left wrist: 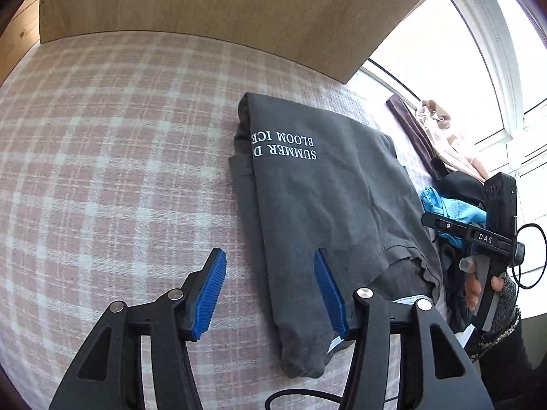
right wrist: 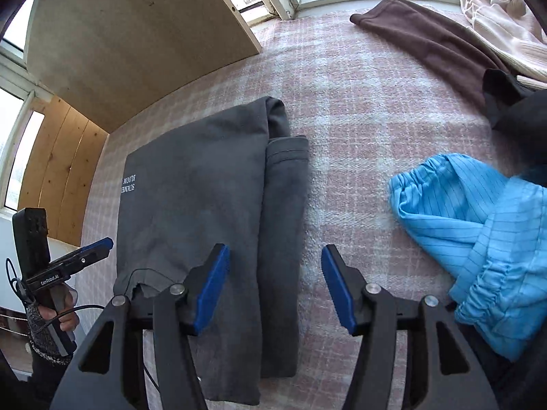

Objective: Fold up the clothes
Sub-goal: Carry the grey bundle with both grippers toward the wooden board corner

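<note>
A dark grey T-shirt [left wrist: 324, 198] with white lettering lies folded into a long rectangle on the pink checked bedspread [left wrist: 102, 171]. My left gripper [left wrist: 270, 290] hovers open over its near left edge, with nothing between the blue pads. In the right wrist view the same folded shirt [right wrist: 205, 212] lies left of centre. My right gripper [right wrist: 275, 287] is open above the shirt's right edge and the bedspread [right wrist: 359, 119]. Each gripper shows in the other's view, held by a hand: the right gripper [left wrist: 485, 239] at the far right, the left gripper [right wrist: 68, 263] at the far left.
A light blue garment [right wrist: 478, 222], a black garment [right wrist: 519, 119], a brown garment [right wrist: 427, 44] and a cream one [right wrist: 495, 13] lie piled to the right of the shirt. A wooden headboard [left wrist: 222, 7] stands behind, with windows [left wrist: 444, 68] beyond it.
</note>
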The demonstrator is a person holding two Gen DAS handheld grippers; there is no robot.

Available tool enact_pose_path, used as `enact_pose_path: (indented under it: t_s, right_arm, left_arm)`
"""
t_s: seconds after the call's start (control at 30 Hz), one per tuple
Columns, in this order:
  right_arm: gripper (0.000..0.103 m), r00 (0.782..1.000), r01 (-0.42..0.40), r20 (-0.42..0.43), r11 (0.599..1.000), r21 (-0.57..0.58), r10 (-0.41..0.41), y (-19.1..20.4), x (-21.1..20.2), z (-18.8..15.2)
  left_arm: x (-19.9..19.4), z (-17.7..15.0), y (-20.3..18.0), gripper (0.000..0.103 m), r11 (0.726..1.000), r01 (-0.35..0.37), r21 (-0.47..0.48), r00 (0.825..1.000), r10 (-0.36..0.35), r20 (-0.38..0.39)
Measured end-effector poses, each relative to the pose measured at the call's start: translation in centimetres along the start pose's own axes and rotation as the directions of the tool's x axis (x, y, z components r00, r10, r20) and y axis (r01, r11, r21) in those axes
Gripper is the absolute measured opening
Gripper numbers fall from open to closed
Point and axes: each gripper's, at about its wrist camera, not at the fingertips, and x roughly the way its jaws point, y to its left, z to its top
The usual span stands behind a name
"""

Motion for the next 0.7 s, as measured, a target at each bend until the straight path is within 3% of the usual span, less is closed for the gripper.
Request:
enact_pose_path:
  t_s: [0.07,0.23,0.3,0.4,0.53,0.57,0.6,0.7]
  right_arm:
    - [0.056,1.0,0.008,0.011,1.0,-0.024,-0.008,0.6,0.1,-0.3]
    - [0.056,0.998,0.061,0.015,0.996,-0.064,-0.06,0.7,0.8,-0.8]
    - [0.06,0.998,0.067,0.02,0.995,-0.077,-0.066,0.6,1.0,-1.0]
    - [0.073,0.997,0.069,0.041,0.991,-0.119,-0.065,1.5,1.2,-1.6]
    - [0.073,0.997,0.041,0.067,0.977,-0.21,-0.027,2.8,1.6,-2.5]
    - [0.073,0.997,0.034,0.071,0.975,-0.22,-0.019,2.9,1.6,-2.7]
    - [0.065,0.997,0.025,0.076,0.973,-0.23,-0.007,2.9,1.6,-2.7]
    - [0.039,0.997,-0.029,0.058,0.977,-0.211,0.042,2.4,1.6,-2.5]
  left_arm:
    - [0.9,0.0,-0.7,0.053,0.999,-0.042,0.004,0.999,0.042,-0.013]
    - [2.2,0.1,-0.7,0.057,0.998,-0.031,-0.05,0.999,0.03,-0.009]
    - [2.3,0.0,-1.0,0.06,0.998,-0.028,-0.057,1.0,0.028,-0.008]
    - [2.8,-0.2,-2.3,0.065,1.0,-0.022,-0.011,0.999,0.022,-0.024]
    - [2.9,-0.5,-3.3,0.064,0.998,-0.043,0.039,0.999,0.043,0.003]
    - [2.8,-0.6,-3.1,0.063,0.999,-0.039,0.03,0.999,0.038,0.013]
    - [2.7,-0.6,-3.0,0.054,0.999,-0.046,0.026,0.999,0.045,0.019]
    - [2.7,-0.5,-2.8,0.022,0.999,-0.027,0.018,0.999,0.027,0.027]
